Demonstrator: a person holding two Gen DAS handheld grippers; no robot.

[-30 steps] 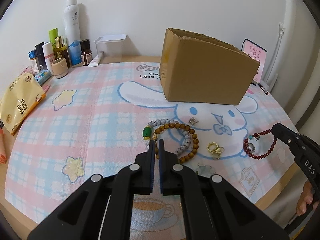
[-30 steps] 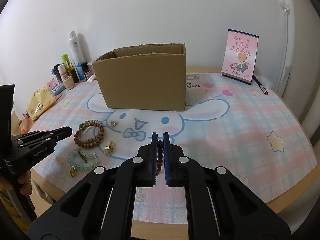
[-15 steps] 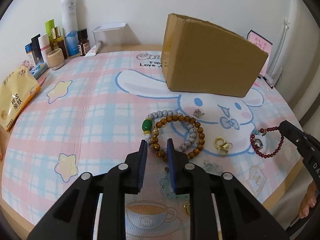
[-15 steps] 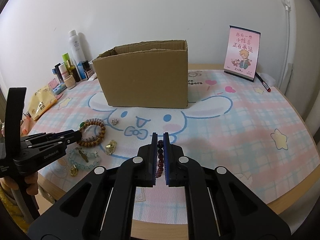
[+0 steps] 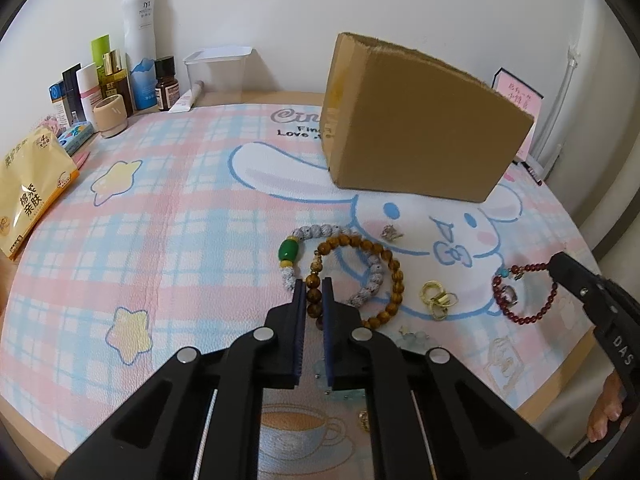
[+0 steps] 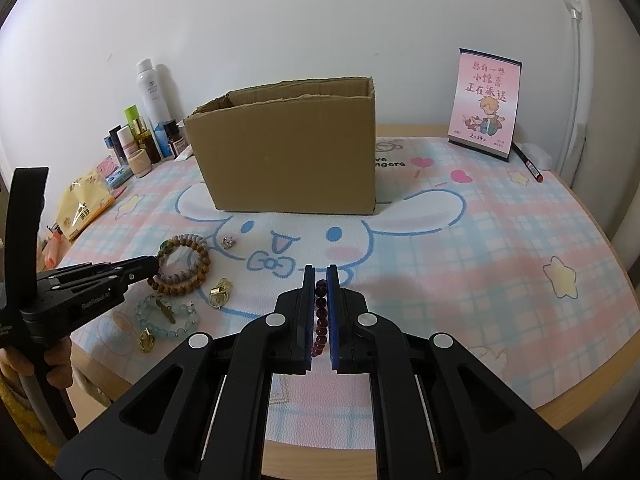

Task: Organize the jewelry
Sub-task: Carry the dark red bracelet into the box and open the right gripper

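My left gripper (image 5: 314, 286) is shut on the brown wooden bead bracelet (image 5: 394, 276), which lies on the mat across a grey bead bracelet with a green bead (image 5: 289, 250). My right gripper (image 6: 320, 276) is shut on the dark red bead bracelet (image 6: 321, 314), which hangs from its tip in the left wrist view (image 5: 524, 316). Gold rings (image 5: 436, 300), a small silver piece (image 5: 390, 233) and a pale green bracelet (image 6: 166, 314) lie on the mat. The open cardboard box (image 6: 288, 160) stands behind them.
Cosmetic bottles (image 5: 138, 40), a beige cup (image 5: 110, 116), a clear container (image 5: 216, 68) and a yellow packet (image 5: 30, 184) sit at the back left. A pink card (image 6: 484, 102) and a pen (image 6: 528, 164) stand at the back right. The table edge (image 6: 400, 454) is close in front.
My left gripper opened, moved forward over the brown bracelet, then shut on its beads. My right gripper kept hold of the red bracelet and rose slightly.
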